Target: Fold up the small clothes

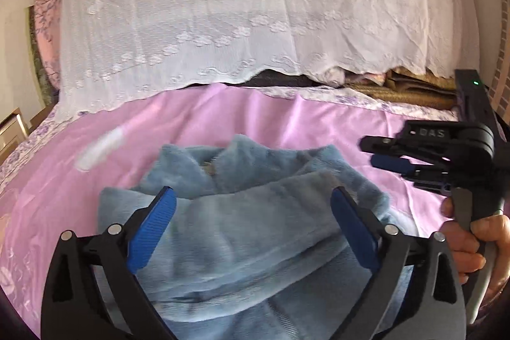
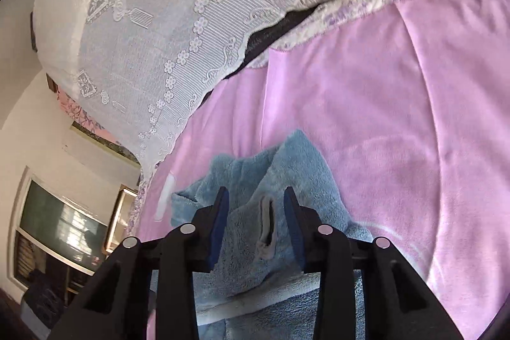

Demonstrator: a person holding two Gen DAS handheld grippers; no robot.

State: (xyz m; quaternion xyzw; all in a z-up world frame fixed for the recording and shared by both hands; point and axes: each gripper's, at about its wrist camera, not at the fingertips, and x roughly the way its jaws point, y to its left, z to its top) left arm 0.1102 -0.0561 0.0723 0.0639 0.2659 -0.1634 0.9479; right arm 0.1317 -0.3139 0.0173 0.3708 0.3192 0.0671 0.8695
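A light blue fleece garment (image 1: pixel 242 231) lies bunched on the pink bed sheet (image 1: pixel 287 117). My left gripper (image 1: pixel 253 191) hovers just over it, its blue pads spread wide, with nothing pinched between them. My right gripper (image 1: pixel 369 152) shows at the right in the left wrist view, held by a hand (image 1: pixel 478 238) and pointing left over the sheet beside the garment. In the right wrist view the right gripper (image 2: pixel 255 191) stands partly open above the garment (image 2: pixel 245 276). A grey-edged slit (image 2: pixel 266 222) shows in the gap, and the pads do not press the cloth.
A white lace cover (image 1: pixel 223 5) drapes over a pile at the back of the bed. Folded brown and patterned fabrics (image 1: pixel 408 85) lie at the back right. A small white object (image 1: pixel 98 148) rests on the sheet to the left. A window (image 2: pixel 60 222) is beyond the bed's left edge.
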